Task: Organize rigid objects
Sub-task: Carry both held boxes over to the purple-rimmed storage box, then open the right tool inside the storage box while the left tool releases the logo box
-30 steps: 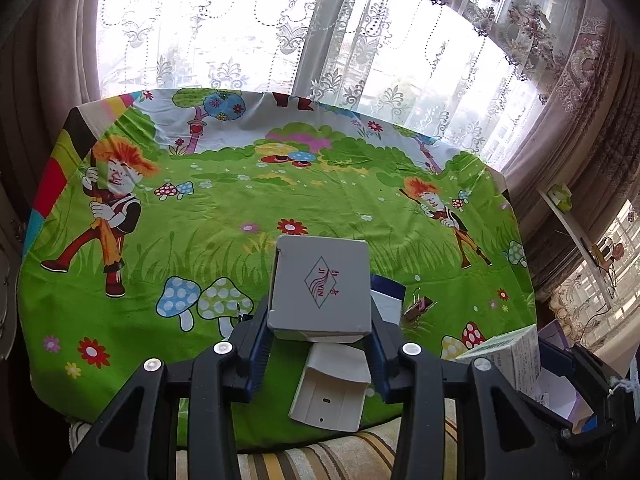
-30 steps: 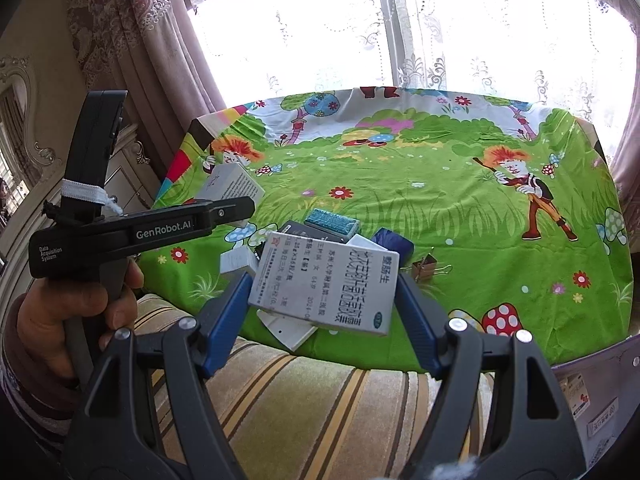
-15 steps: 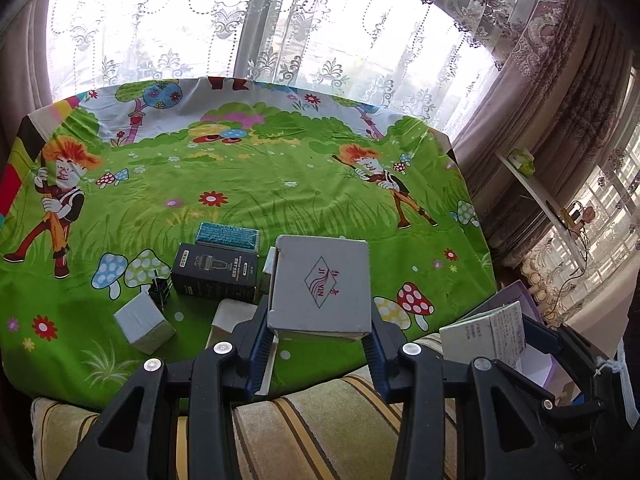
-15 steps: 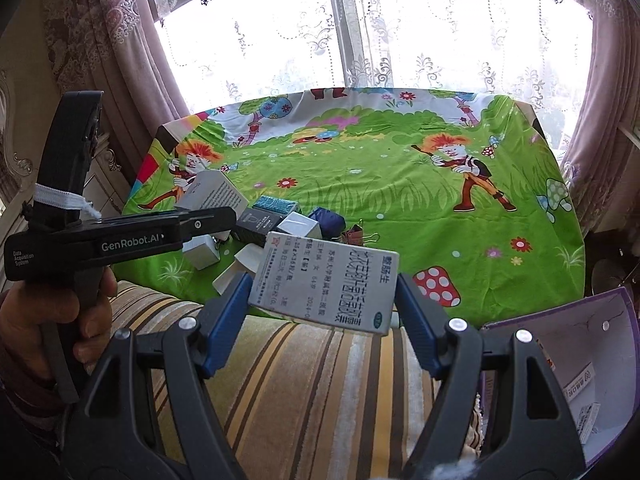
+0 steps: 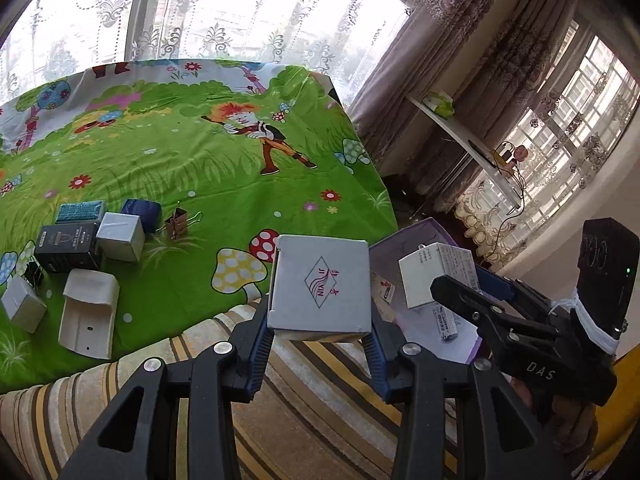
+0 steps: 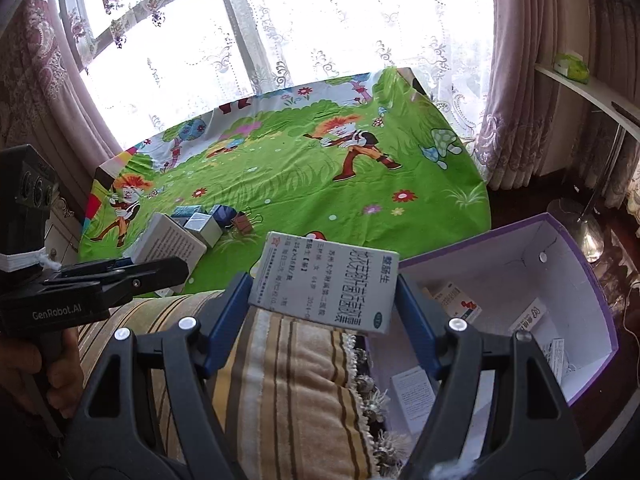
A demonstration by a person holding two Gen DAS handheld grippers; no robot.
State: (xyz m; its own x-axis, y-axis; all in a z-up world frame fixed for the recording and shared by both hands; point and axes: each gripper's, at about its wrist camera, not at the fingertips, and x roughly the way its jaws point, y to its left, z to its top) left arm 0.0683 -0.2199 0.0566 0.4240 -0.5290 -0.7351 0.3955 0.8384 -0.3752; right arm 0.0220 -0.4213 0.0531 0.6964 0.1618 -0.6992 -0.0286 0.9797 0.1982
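Clamping grey box (image 5: 320,286) between left fingers (image 5: 256,340), medicine box (image 6: 326,282) between right fingers (image 6: 224,320)

A lived-in room at home. Lace curtains (image 6: 320,40) hang over big bright windows, with heavy patterned drapes (image 5: 460,60) beside them. A child's cartoon sheet (image 5: 180,152), all mushrooms and green grass, covers the desk. A striped fringed cushion (image 6: 288,380) lies at its near edge, and a white wall shelf (image 5: 460,136) holds small clutter.
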